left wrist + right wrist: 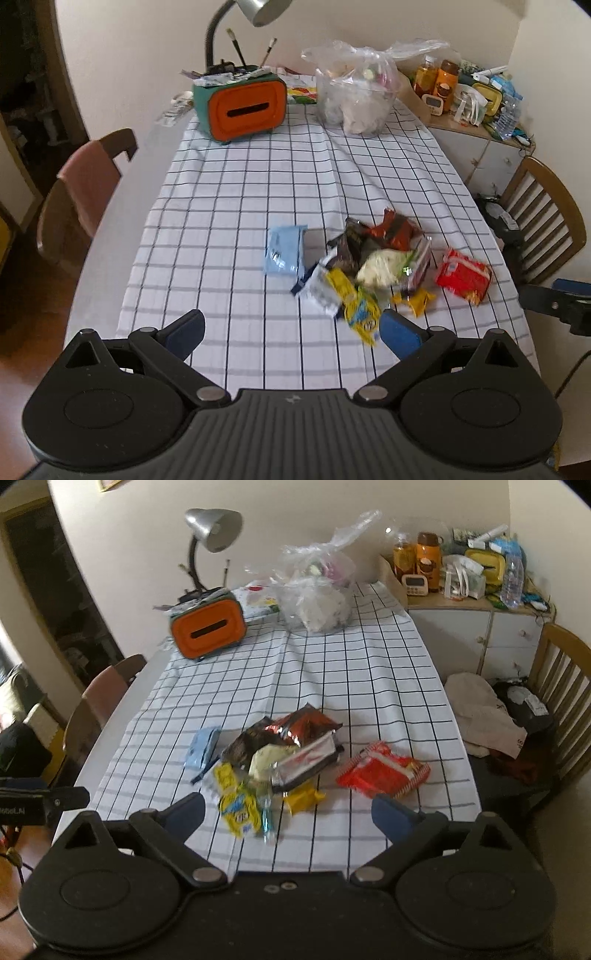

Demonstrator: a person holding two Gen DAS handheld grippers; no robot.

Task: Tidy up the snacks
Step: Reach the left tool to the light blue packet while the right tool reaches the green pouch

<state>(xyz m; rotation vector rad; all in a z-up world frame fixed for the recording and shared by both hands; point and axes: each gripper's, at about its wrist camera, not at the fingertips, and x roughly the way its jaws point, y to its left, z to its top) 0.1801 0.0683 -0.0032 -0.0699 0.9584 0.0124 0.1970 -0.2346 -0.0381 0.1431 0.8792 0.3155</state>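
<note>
A long table (pixel 110 258) draped with a white, black-gridded cloth (pixel 240 206) is set against a plain cream wall (pixel 147 55), flanked by wooden chairs (pixel 546 221). A silver gooseneck desk lamp (pixel 212 526) and a low white cabinet (pixel 480 635) are seen at the far end.

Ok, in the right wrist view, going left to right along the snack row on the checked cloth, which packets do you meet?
Light blue packet → yellow packet → dark brown-and-red bag on the central heap → red packet, lying apart on the right. The rest of the heap overlaps too much to order.
</note>
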